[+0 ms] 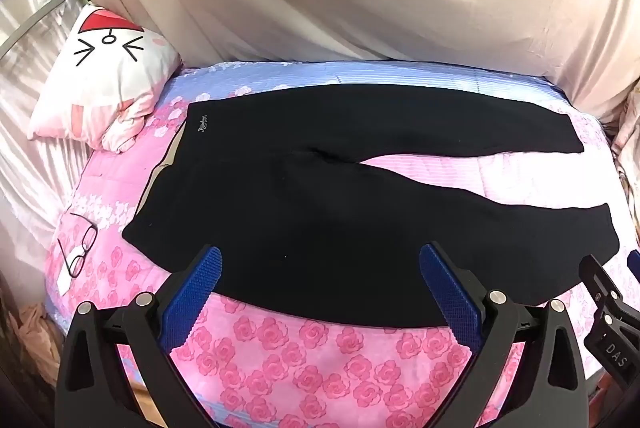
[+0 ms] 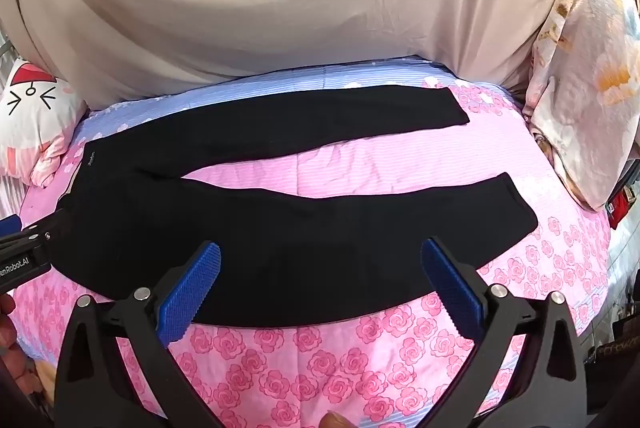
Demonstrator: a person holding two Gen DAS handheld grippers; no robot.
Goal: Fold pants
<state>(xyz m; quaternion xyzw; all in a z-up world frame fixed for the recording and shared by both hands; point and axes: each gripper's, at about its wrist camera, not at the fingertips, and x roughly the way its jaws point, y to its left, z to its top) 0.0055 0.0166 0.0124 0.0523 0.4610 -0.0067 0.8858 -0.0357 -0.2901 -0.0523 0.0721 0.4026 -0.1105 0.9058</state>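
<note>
Bright, even daylight, soft shadows; fisheye bending with dark vignette at corners; flat black cloth pants (image 1: 320,196) lose detail.

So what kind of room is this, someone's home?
Most likely a bedroom in a home. The black pants lie spread on a bed covered by a pink rose-print quilt, a cartoon-face pillow sits at one end, and a pair of glasses rests on the quilt.
</note>
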